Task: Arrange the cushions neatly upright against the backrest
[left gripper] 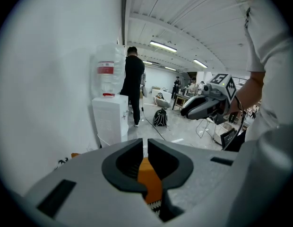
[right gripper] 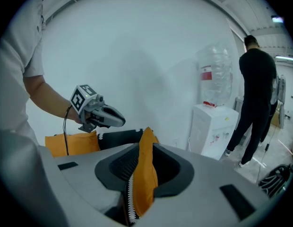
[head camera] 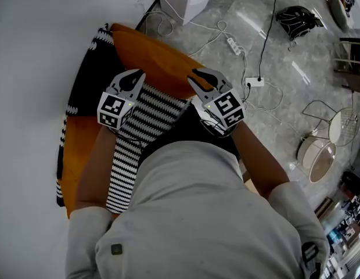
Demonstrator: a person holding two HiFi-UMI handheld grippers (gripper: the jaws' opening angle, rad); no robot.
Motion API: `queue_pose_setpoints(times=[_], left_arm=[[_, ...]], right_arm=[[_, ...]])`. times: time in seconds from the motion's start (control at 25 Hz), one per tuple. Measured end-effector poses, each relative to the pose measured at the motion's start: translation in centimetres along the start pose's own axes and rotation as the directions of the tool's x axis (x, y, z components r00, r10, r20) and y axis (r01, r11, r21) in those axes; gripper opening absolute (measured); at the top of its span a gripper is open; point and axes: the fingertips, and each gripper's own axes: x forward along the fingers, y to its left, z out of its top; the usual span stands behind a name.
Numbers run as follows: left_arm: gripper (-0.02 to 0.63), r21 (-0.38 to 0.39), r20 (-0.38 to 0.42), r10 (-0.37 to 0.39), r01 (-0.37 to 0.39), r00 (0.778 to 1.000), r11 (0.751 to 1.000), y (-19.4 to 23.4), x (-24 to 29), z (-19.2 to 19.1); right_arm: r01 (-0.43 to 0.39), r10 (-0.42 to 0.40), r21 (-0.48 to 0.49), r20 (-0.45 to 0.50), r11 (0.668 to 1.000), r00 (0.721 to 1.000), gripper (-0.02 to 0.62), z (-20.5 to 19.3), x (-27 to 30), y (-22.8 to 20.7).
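Observation:
An orange cushion (head camera: 151,54) with black-and-white zigzag trim stands against the white backrest (head camera: 29,97). A black cushion (head camera: 90,77) is behind it on the left, and a black-and-white striped cushion (head camera: 148,115) lies in front. My left gripper (head camera: 135,75) (left gripper: 145,143) is shut on the orange cushion's top edge (left gripper: 149,176). My right gripper (head camera: 196,77) (right gripper: 145,143) stands open, with the cushion's orange corner (right gripper: 145,174) upright between its jaws. Each gripper shows in the other's view: the right gripper (left gripper: 189,111) and the left gripper (right gripper: 119,121).
Cables and a power strip (head camera: 235,45) run over the grey marbled floor on the right. A black bag (head camera: 296,19) and wire stools (head camera: 337,124) stand further off. A white water dispenser (left gripper: 110,117) and a person in black (left gripper: 133,84) are by the wall.

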Motion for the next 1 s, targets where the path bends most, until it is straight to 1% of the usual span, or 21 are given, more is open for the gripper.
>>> queue_pose_setpoints(times=[0.16,0.32,0.4,0.52,0.6,0.68,0.76,0.88,0.92,1.0], left_arm=[[0.072,0.051,-0.077,-0.025,0.029,0.997,0.998,2.4,2.4,-1.2],[0.107,0.127,-0.166,-0.072,0.094,0.984,0.987,4.4,5.3,-2.5],[0.127,0.178,-0.220,-0.103,0.143,0.970,0.974,5.1,6.9,-3.3],[0.161,0.250,-0.312,-0.151,0.235,0.938,0.939,5.5,9.1,-4.9],[0.176,0.297,-0.370,-0.175,0.295,0.912,0.908,5.4,10.6,-5.8],[0.187,0.339,-0.428,-0.197,0.359,0.882,0.870,5.2,12.0,-6.7],[0.197,0.383,-0.492,-0.215,0.432,0.843,0.817,5.0,13.2,-7.8],[0.207,0.434,-0.588,-0.226,0.539,0.776,0.721,4.8,14.5,-9.7],[0.213,0.441,-0.615,-0.227,0.568,0.755,0.695,4.8,14.9,-10.3],[0.219,0.443,-0.662,-0.225,0.615,0.715,0.652,4.8,15.4,-11.3]], right_arm=[[-0.034,0.036,0.025,-0.066,0.999,0.997,0.129,-2.2,2.1,-0.9],[-0.056,0.063,0.068,-0.112,0.996,0.992,0.161,-4.3,4.2,-1.9],[-0.067,0.078,0.085,-0.133,0.994,0.988,0.181,-5.4,5.5,-2.1],[-0.087,0.104,0.105,-0.179,0.991,0.978,0.204,-7.4,7.0,-2.0],[-0.094,0.118,0.120,-0.211,0.988,0.970,0.219,-8.7,7.9,-2.1],[-0.095,0.124,0.127,-0.248,0.987,0.961,0.233,-10.1,8.8,-2.3],[-0.096,0.133,0.137,-0.290,0.986,0.948,0.244,-11.6,9.7,-2.4],[-0.109,0.160,0.164,-0.340,0.981,0.927,0.259,-13.3,11.4,-2.3],[-0.109,0.162,0.165,-0.353,0.980,0.922,0.262,-13.6,11.9,-2.3],[-0.111,0.167,0.169,-0.372,0.979,0.913,0.265,-14.3,12.6,-2.4]])
